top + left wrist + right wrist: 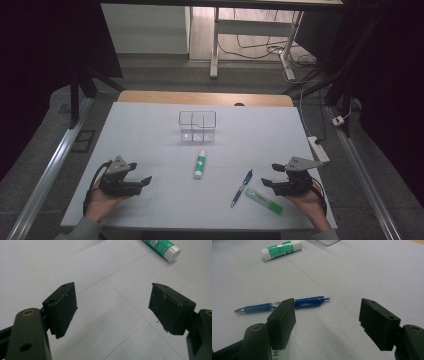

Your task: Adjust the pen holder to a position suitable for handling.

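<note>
- The left gripper [141, 176] rests low at the near left of the white table [150, 130], its jaws wide apart around nothing.
- The right gripper [270, 175] sits at the near right, jaws likewise spread and empty.
- A blue click pen [284, 304] lies just beyond the right jaws, beside a green highlighter [264, 201].
- A green-and-white glue stick [200, 164] lies mid-table, before a clear plastic compartment box [197, 126].
</note>
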